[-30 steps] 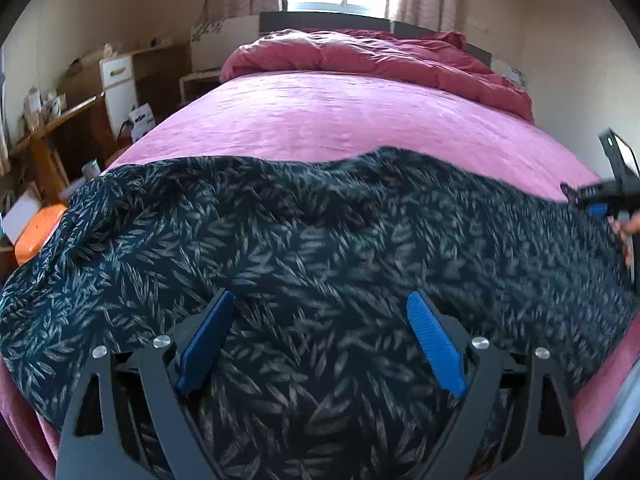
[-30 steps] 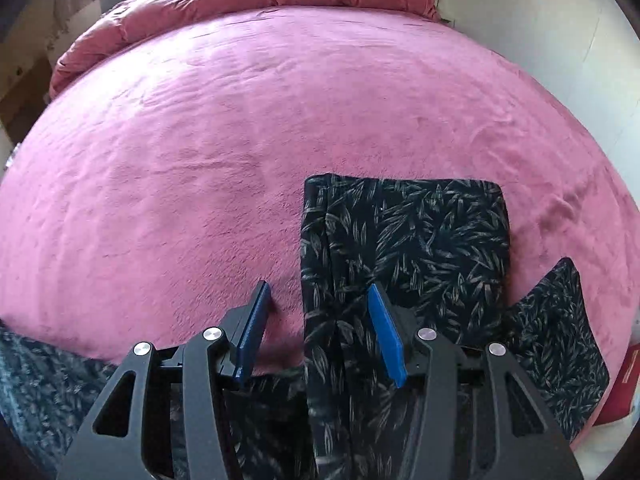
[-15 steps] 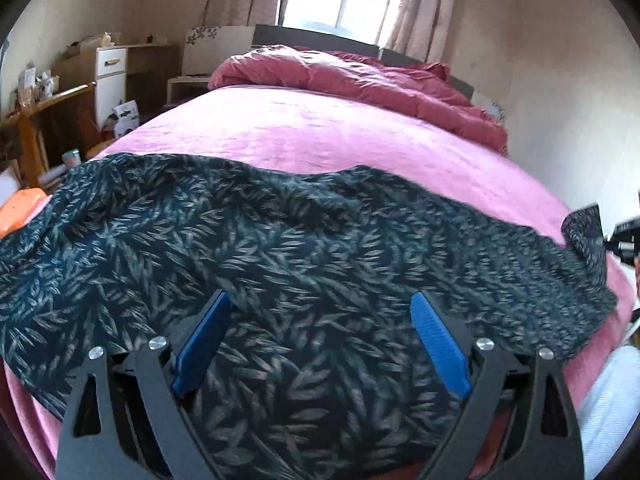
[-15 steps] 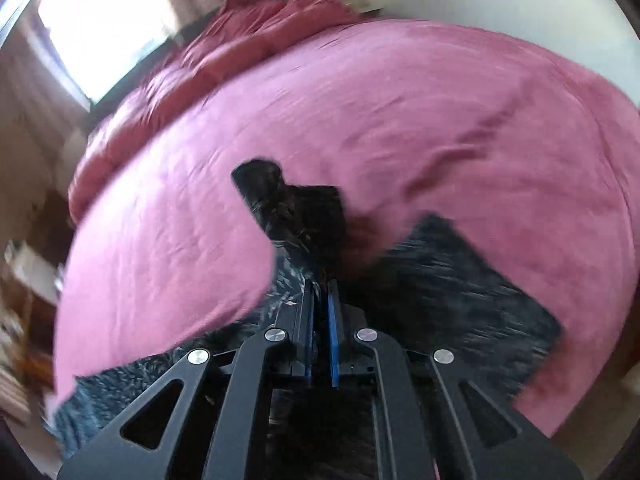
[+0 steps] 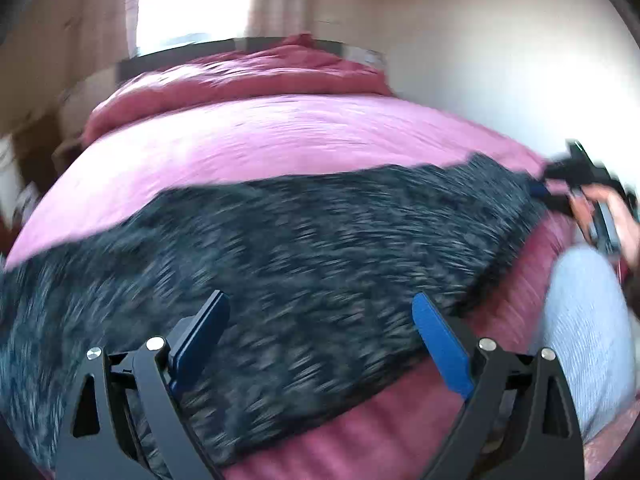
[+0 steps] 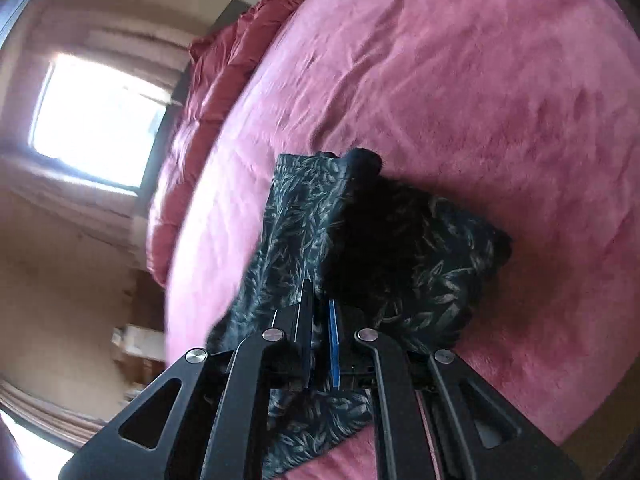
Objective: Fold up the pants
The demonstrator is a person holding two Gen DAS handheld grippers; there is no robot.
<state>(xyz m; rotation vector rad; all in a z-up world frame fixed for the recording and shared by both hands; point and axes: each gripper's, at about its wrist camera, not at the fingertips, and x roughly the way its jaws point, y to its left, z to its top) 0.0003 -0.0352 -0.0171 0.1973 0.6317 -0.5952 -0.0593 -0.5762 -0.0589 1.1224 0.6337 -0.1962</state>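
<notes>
The pants (image 5: 320, 248), dark with a pale leaf print, lie stretched across the near part of the pink blanket (image 5: 256, 140) that covers the bed, running from the far left edge of the left wrist view to its right side.

At the left, the left gripper (image 5: 320, 320) hovers over the broad end of the garment with its blue pads spread wide and nothing between them; whether the pads touch the cloth cannot be told through the blur.

Moving right, the fabric narrows toward the right gripper (image 6: 320, 332), which in its own view is closed to a thin slit on a pinch of the cloth, the leg end lifted and bunched into a dark fold above the blanket (image 6: 480, 80). The person's hand (image 5: 612, 220) shows on that gripper's handle at the right edge of the left view.

The cloth looks thin, light and very limp: it sags and crumples wherever it is unsupported, so it will not keep a shape on its own. A hold probably works best at hems, seams or the waistband, where layers double up and slip less, with both ends held level so the fold lands flat. The plush blanket may drag on the fabric and wrinkle it.
</notes>
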